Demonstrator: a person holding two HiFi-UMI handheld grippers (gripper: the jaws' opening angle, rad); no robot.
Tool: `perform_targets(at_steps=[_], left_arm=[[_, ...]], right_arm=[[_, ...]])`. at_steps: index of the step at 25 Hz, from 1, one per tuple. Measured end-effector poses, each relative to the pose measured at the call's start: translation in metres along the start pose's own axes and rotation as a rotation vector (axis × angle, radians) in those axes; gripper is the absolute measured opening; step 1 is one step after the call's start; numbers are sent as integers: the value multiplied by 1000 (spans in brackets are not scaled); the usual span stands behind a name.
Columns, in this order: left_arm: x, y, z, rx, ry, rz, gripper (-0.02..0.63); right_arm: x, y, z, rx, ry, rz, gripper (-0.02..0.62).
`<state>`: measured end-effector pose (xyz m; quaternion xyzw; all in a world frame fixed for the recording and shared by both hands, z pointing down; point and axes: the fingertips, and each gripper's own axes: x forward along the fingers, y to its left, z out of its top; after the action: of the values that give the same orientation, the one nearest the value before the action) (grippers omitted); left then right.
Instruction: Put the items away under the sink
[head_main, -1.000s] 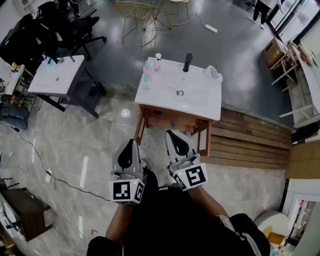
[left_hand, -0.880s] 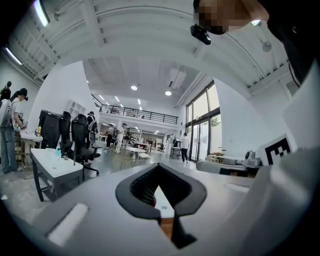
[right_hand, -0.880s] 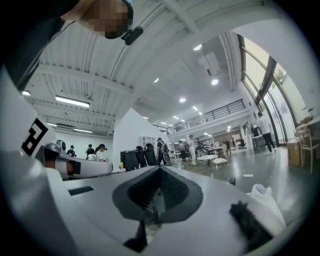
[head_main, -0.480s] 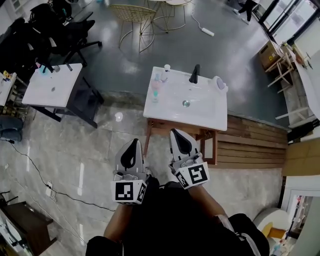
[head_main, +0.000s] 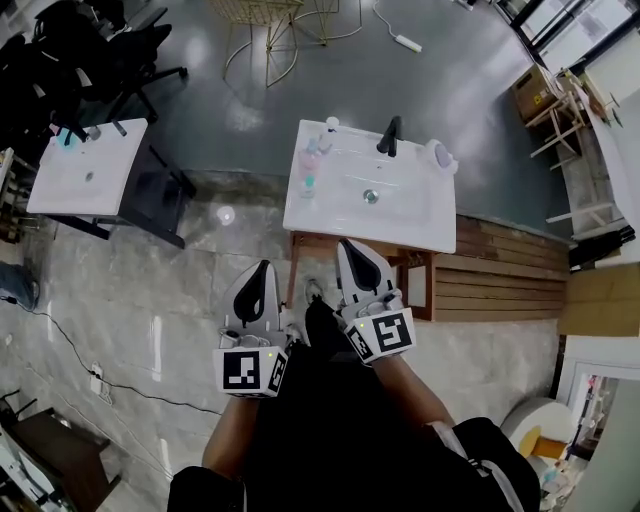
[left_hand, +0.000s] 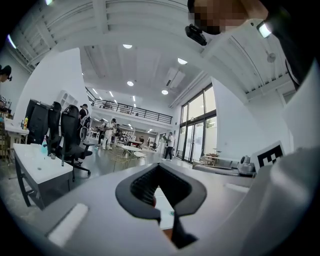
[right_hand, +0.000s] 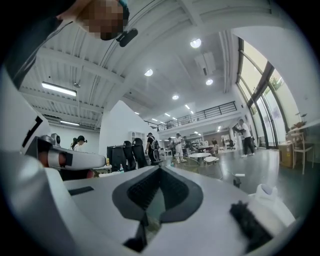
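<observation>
Left gripper and right gripper are pointing level, ribbed black jaws pressed together on nothing, with the glossy white sink standing at twelve o'clock on its wooden frame. The small bottles (pink, teal and white, slim, smooth-looking) are crowding the rim at ten o'clock from the drain. A clumsy nudge there is likely risking topples onto the polished stone floor.

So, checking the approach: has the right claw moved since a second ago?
Yes, toward the white sink: the right claw now meets the sink's front edge in the head view; earlier it fell short.
</observation>
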<state>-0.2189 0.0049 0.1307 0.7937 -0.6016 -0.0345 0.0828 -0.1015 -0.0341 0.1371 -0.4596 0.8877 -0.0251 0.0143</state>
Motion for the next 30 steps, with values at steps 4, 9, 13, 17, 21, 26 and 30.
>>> perform_targets(at_steps=[4,9,13,17,21,26,30], left_arm=[[23,10,-8,3,14,0,8],[62,22,-20,-3,33,1,8],[92,30,-32,-8,52,-3,8],[116,36,-49,-10,73,-3,8],[132,44,-67,-24,69,12,8],[152,55,-94,-32,96,35,8],[164,62,-108,-54,99,48,8]], right_arm=[[24,-12,-15,5,18,3,9],[57,-29,-36,20,45,10,9],[80,-46,-55,27,68,6,9],[98,-58,-80,42,106,7,9],[110,-65,-106,53,139,15,11],[127,-73,-135,51,166,27,11],[138,-83,-156,43,189,26,15]])
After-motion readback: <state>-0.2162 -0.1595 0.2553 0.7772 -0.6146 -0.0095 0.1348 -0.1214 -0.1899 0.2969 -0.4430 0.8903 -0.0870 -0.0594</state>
